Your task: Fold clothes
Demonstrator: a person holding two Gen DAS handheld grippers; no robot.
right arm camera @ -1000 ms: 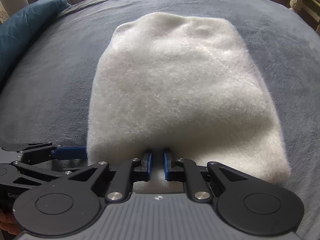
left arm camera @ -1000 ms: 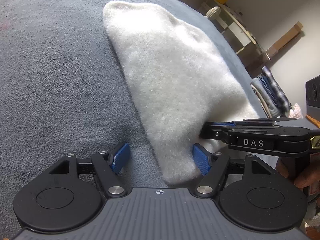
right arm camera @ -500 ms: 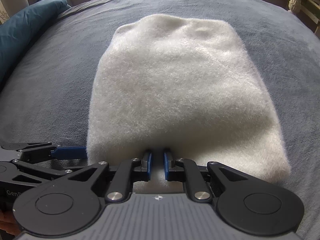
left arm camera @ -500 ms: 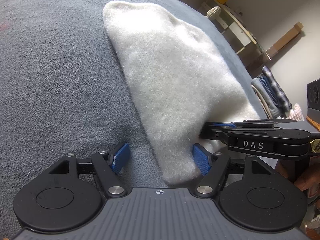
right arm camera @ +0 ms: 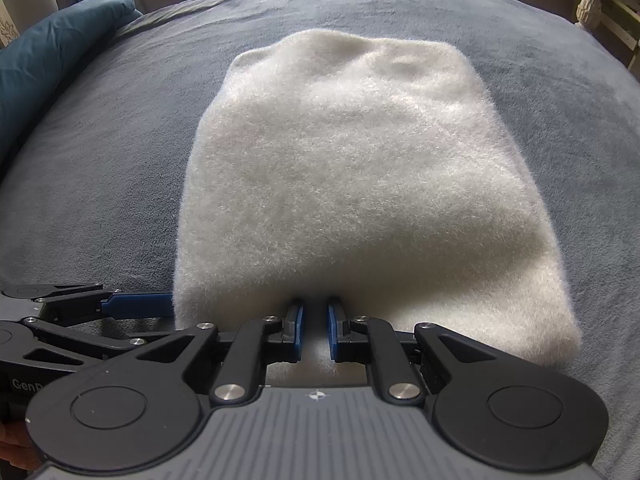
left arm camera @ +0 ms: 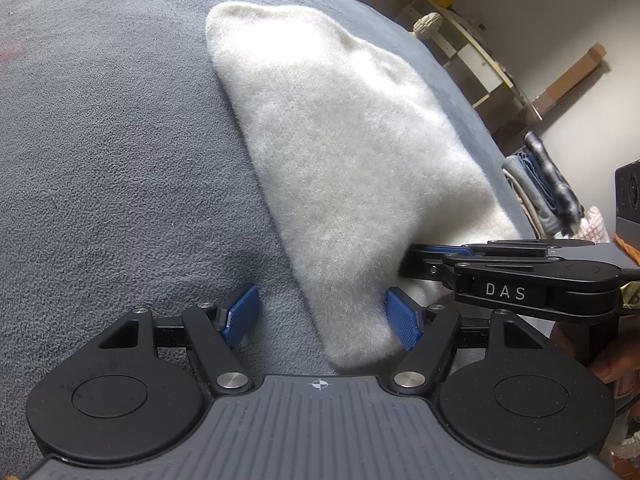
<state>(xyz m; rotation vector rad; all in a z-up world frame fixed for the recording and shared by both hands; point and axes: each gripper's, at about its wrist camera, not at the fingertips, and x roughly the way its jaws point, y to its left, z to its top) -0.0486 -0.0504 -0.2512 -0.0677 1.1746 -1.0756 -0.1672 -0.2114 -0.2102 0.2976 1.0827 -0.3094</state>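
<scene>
**Near edge pinched on one side, the other side not yet gripped**

The right gripper (right arm camera: 314, 330) has its jaws drawn nearly together on a tuft of the near edge of the white fleece garment (right arm camera: 360, 184); fabric shows in the narrow gap between the blue pads. The left gripper (left arm camera: 322, 318) has its jaws spread wide around the near left corner of the same garment (left arm camera: 344, 168). The right pad lies against the fleece, the left pad stands clear of it over the bedcover, so nothing is clamped there.

The garment lies flat as a rounded rectangle on the grey bed (right arm camera: 120, 140), its long axis running from the grippers to the far side. A blue pillow (right arm camera: 48, 56) sits at the far left edge. A shelf unit (left arm camera: 472, 52) stands beyond the bed on the right.

Step in hand, as judged: taking hold of the near edge at two points, ahead of a fold toward the far end. The next move calls for the left jaws to close on the corner. Both hands should then lift evenly and carry the edge across, since soft fleece will sag between uneven grips.
</scene>
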